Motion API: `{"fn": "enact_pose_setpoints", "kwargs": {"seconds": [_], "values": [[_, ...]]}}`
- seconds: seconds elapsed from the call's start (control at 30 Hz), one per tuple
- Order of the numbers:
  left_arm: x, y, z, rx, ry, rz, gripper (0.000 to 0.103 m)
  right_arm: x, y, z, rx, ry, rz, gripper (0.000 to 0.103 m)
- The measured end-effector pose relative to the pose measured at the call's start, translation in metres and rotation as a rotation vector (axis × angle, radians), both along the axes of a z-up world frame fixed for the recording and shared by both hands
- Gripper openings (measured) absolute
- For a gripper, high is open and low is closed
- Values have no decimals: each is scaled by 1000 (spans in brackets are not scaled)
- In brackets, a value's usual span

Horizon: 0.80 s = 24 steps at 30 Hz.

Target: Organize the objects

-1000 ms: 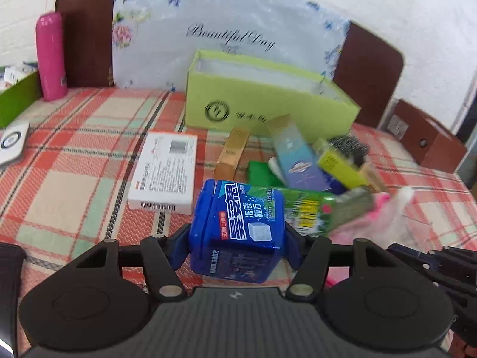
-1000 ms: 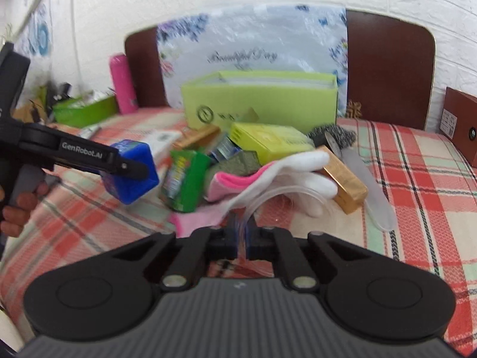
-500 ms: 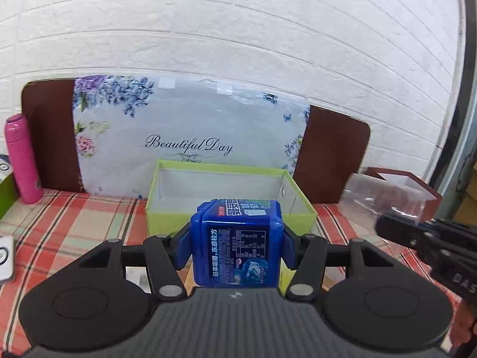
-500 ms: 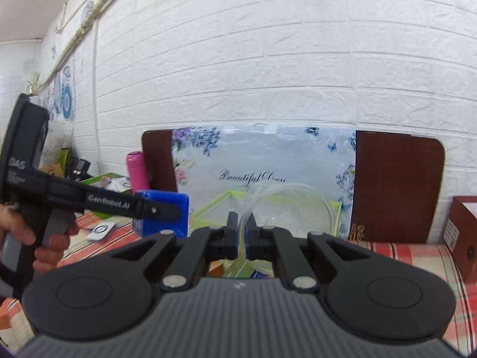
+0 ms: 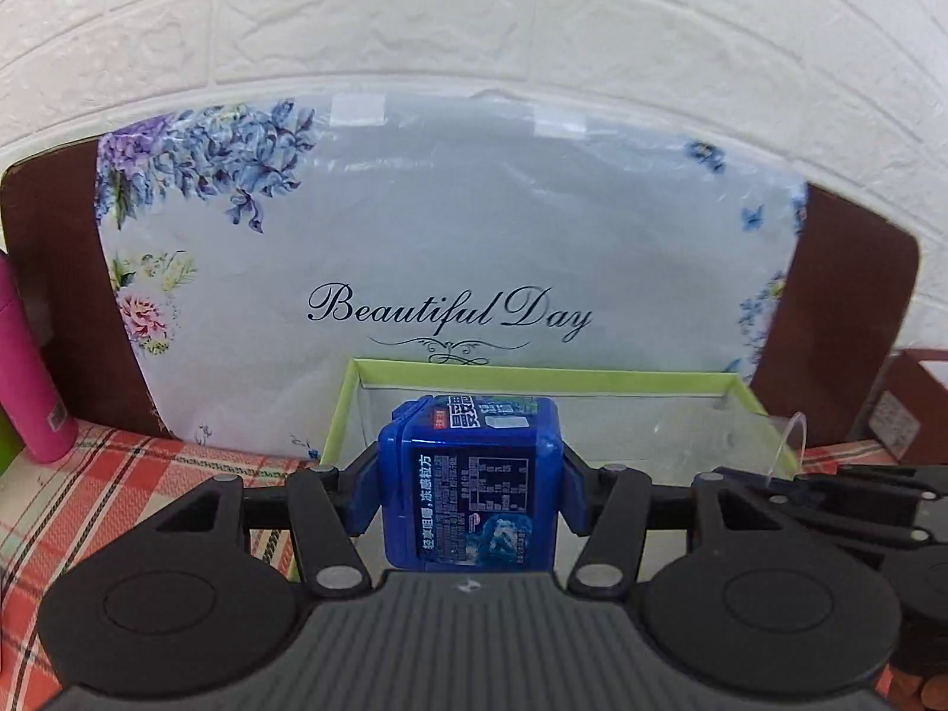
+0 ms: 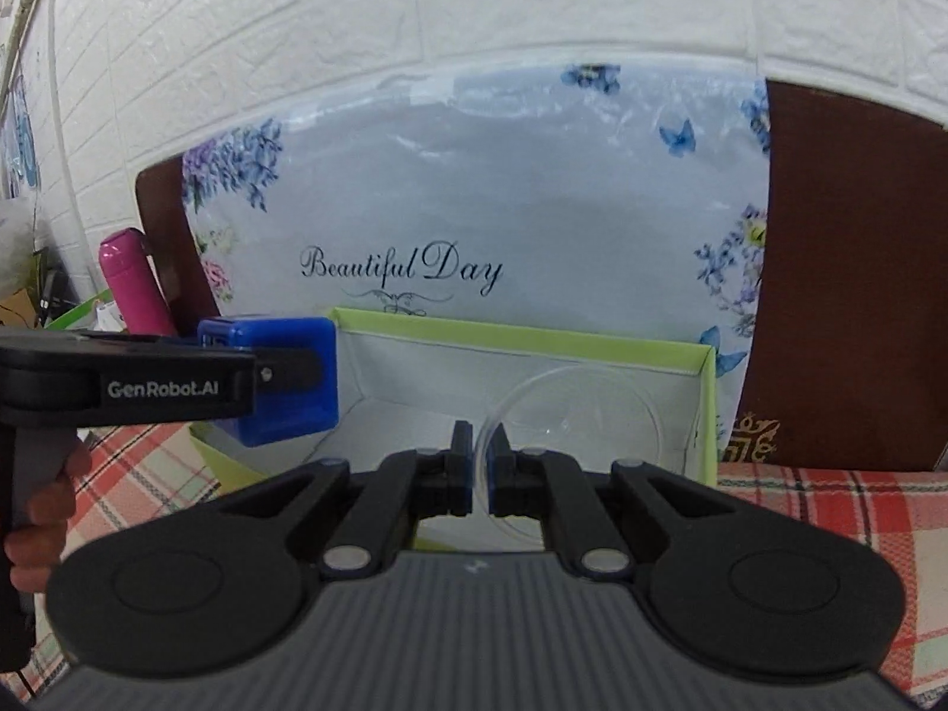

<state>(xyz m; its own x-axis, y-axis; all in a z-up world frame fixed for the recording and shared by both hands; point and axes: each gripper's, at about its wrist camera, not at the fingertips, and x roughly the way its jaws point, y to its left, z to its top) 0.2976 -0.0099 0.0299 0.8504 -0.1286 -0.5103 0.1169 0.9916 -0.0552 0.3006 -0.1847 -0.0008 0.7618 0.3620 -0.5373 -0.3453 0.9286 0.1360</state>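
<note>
Left tool (image 5: 471,489): clamps blue gum box (image 5: 471,480) | Right tool (image 6: 480,465): pinches clear plastic lid (image 6: 569,415) | Writing: "GenRobot.AI", "Beautiful Day" bag (image 6: 474,207)

The left gripper (image 5: 471,492) fills the lower half of its own view, level, its jaws spread wide and clamped on the two sides of a blue box (image 5: 474,480). In the right view it reaches in from the left edge, a bare hand (image 6: 41,509) wrapped round its handle at lower left. The right gripper (image 6: 480,474) sits at lower centre of its view, jaws nearly together, pinching the thin rim of a clear dish (image 6: 569,415).
</note>
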Motion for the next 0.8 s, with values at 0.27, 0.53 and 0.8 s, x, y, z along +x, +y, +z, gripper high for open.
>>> {"fn": "enact_pose_setpoints", "kwargs": {"seconds": [0.27, 0.53, 0.8], "values": [[7, 6, -8, 40, -29, 35, 89, 15, 8, -19, -33, 17, -31, 82], [-31, 5, 14, 42, -76, 32, 89, -21, 4, 12, -44, -55, -64, 103], [-107, 9, 40, 7, -80, 61, 89, -93, 6, 48, -193, -137, -181, 103]]}}
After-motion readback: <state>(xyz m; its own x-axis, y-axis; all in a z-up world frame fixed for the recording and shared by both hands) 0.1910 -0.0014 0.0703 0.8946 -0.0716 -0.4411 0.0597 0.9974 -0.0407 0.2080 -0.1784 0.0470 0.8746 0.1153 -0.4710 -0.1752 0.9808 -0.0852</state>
